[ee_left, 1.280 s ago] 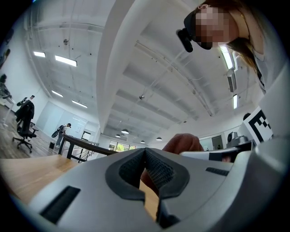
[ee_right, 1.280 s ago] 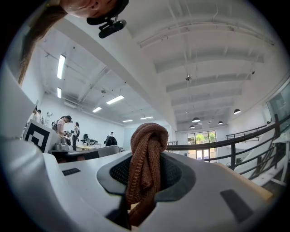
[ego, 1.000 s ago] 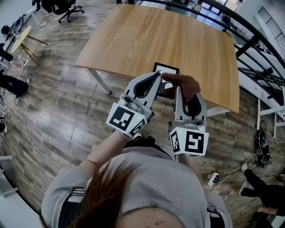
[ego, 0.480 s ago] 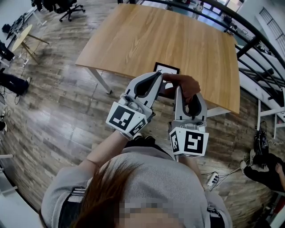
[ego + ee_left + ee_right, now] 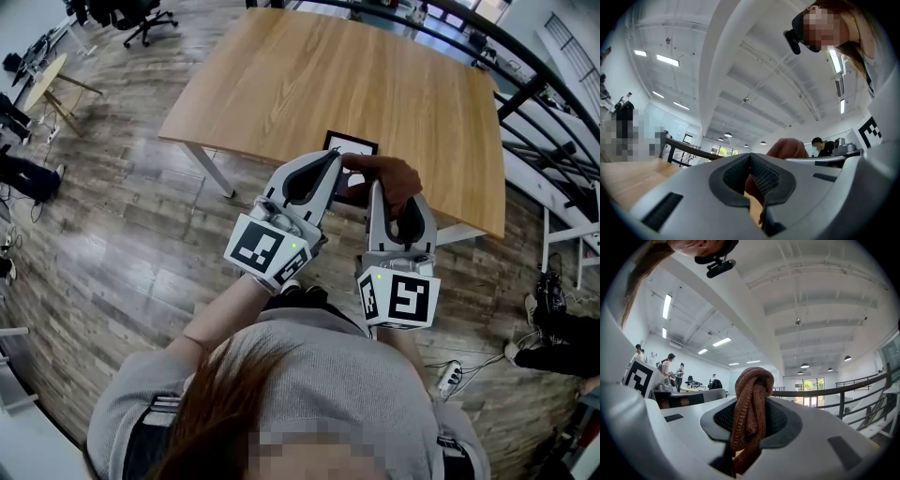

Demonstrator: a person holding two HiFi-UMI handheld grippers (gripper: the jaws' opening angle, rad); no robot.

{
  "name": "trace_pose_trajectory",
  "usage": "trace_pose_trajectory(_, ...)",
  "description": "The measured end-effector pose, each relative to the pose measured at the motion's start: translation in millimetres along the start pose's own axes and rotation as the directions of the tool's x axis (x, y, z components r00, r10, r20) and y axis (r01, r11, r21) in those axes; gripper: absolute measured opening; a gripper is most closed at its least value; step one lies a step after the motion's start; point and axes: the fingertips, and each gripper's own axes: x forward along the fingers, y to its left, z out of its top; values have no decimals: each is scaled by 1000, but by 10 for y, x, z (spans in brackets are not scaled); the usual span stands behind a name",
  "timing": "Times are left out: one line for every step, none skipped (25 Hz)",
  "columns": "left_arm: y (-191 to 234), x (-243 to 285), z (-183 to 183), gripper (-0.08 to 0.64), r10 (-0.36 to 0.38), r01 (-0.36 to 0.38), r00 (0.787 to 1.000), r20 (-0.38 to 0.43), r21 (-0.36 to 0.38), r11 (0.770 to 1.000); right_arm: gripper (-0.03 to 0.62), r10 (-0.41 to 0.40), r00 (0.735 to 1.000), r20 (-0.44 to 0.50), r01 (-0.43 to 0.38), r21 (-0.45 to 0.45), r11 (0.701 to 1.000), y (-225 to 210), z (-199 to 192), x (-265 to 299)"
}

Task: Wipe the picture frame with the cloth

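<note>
The fingers [image 5: 785, 420] of the right gripper [image 5: 750, 430] are clenched on the cloth [image 5: 749, 394], a rust-brown knitted bunch that is pinched between the pads and loops up above them. The left gripper [image 5: 751, 177] has its fingers [image 5: 764, 177] pressed together with nothing caught between them. The same brown cloth shows just beyond its tips.

In the head view both grippers are held side by side, close to the person's chest, and point at the near edge of the wooden surface [image 5: 356, 75]. The picture frame [image 5: 349, 144] lies flat there, a black border round a white middle. Its near half is hidden behind the gripper tips and the cloth. Whether the cloth touches the frame cannot be told from here.

Against the two earlier head-view pictures nothing has shifted: grippers, cloth and frame keep the same places. By my judgement no wiping stroke is under way. The cloth is gripped and poised at the frame, so the wipe itself is yet to be done.

No brand or lettering can be read. The marker cubes [image 5: 267, 249] carry only black-and-white square patterns.
</note>
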Motion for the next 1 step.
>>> trace_pose_trajectory(5,0,-12,8,2,-2,1000,-2,-1,1000,132,2,1000,-1,-2,-2,1000,1,-4,2)
